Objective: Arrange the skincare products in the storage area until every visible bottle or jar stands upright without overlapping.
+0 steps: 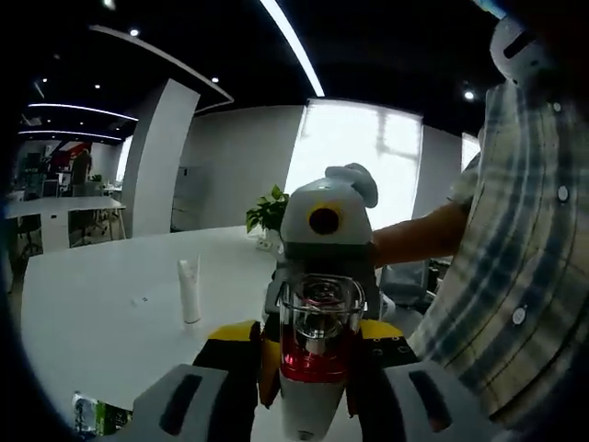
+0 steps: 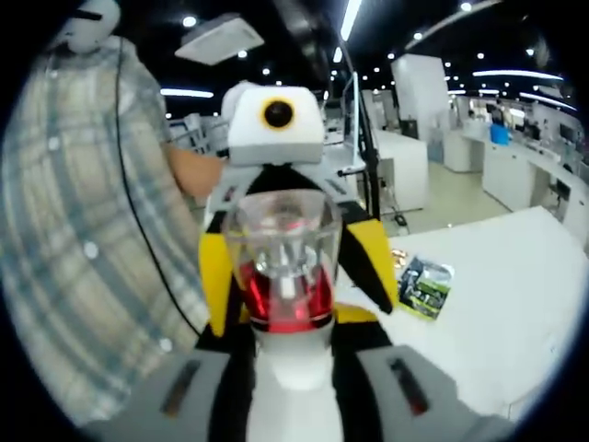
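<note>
A bottle (image 1: 316,364) with a clear cap, a red band and a white body is held up in the air between the two grippers, which face each other. In the left gripper view my left gripper (image 1: 308,410) has its grey jaws against the white body, and the right gripper (image 1: 317,354) comes in from behind with its yellow-black fingers (image 1: 385,339) beside the red band. In the right gripper view the same bottle (image 2: 285,285) stands between my right gripper's (image 2: 293,396) jaws, and the left gripper's yellow fingers (image 2: 217,276) flank it. A white tube (image 1: 189,290) stands upright on the table.
The white table (image 1: 92,313) stretches out to the left, with a potted plant (image 1: 267,214) at its far edge. A dark green packet (image 2: 425,285) lies flat on the table (image 2: 515,313). A person in a plaid shirt (image 1: 520,276) stands close.
</note>
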`<state>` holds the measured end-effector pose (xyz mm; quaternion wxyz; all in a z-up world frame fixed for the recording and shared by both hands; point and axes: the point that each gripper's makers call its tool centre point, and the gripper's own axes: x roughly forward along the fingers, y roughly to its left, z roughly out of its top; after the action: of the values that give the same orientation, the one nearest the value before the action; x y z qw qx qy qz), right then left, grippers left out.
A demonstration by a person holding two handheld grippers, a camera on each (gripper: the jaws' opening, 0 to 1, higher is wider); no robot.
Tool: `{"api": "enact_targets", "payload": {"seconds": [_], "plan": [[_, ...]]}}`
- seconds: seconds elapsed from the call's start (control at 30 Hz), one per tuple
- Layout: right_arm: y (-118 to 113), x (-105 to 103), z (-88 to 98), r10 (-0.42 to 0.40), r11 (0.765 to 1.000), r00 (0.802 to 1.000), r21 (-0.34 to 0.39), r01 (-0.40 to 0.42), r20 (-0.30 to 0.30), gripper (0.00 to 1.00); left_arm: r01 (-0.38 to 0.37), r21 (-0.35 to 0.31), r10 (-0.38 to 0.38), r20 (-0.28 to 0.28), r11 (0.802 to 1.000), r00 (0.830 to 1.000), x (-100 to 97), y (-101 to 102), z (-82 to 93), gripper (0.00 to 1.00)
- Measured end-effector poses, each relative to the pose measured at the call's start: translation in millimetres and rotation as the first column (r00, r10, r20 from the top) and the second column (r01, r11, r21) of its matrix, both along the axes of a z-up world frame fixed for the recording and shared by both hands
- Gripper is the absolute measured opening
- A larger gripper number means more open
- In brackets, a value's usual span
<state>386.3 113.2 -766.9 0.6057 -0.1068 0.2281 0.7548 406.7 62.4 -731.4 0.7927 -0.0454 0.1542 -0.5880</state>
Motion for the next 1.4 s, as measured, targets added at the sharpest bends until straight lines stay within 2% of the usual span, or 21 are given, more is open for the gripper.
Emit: {"api": "enact_targets", "payload": {"seconds": [0.03,0.13,0.2,0.43,0.63,0.83,0.97,1.07,1.13,1.2,1.23,1.27,1.3,1.4], "plan": [[-0.4,0.7,0.2,-0.002,1.000,1.000,0.001,0.002,-0.002,0.29,0.026,-0.005,-0.026,-0.001,1.000,1.000,-3.8,-2.0,0.8,0.32],[-1.0,1.0,1.1,-0.002,1.000,1.000,0.004,0.002,-0.003,0.29,0.008,0.000,-0.008,0.008,1.000,1.000,-2.0,-2.8,0.7,0.31],[-1.6,-0.1,2.3,0.005,1.000,1.000,0.009,-0.005,-0.015,0.29,-0.001,0.010,0.000,0.039,1.000,0.999,-1.7,-3.0,1.1,0.30],[-0.8,-4.0,2.0,0.017,1.000,0.999,0.020,-0.016,-0.034,0.29,-0.025,0.022,0.025,0.031,0.999,0.999,-2.2,-1.2,0.4,0.28],[0.5,-0.6,5.7,-0.016,0.998,0.997,0.056,0.020,-0.082,0.30,-0.053,0.019,0.053,0.000,0.998,0.999,3.6,1.0,1.6,0.27],[1.0,11.1,6.5,-0.092,0.992,0.990,0.075,0.101,-0.111,0.31,-0.098,0.027,0.097,0.011,0.995,0.995,11.0,2.4,2.5,0.27],[2.5,25.2,3.4,-0.220,0.969,0.966,0.083,0.233,-0.138,0.32,-0.142,0.056,0.141,0.024,0.988,0.990,22.3,6.3,-0.4,0.27],[2.3,30.1,-1.1,-0.280,0.952,0.951,0.086,0.292,-0.129,0.33,-0.164,0.077,0.163,0.022,0.984,0.986,27.4,8.2,-5.4,0.27],[3.9,31.9,-2.8,-0.332,0.936,0.938,0.090,0.341,-0.101,0.38,-0.177,0.090,0.175,0.023,0.980,0.984,29.4,9.0,-8.0,0.27],[6.2,35.2,-5.5,-0.385,0.916,0.920,0.086,0.391,-0.077,0.42,-0.196,0.086,0.195,0.019,0.977,0.981,31.9,10.7,-7.6,0.27],[7.7,34.6,-9.0,-0.420,0.902,0.904,0.070,0.426,-0.080,0.42,-0.216,0.075,0.216,0.010,0.973,0.976,35.3,12.3,-6.9,0.27],[12.0,30.1,-10.4,-0.419,0.903,0.905,0.071,0.423,-0.071,0.43,-0.227,0.070,0.227,0.008,0.971,0.974,37.7,12.8,-5.9,0.27],[11.4,36.3,-10.6,-0.461,0.883,0.886,0.080,0.463,-0.040,0.43,-0.240,0.067,0.240,-0.003,0.969,0.971,39.6,13.5,-5.5,0.27],[14.3,42.6,-10.1,-0.515,0.851,0.856,0.093,0.517,-0.045,0.43,-0.250,0.067,0.251,-0.007,0.966,0.968,41.6,13.8,-4.8,0.27]]}}
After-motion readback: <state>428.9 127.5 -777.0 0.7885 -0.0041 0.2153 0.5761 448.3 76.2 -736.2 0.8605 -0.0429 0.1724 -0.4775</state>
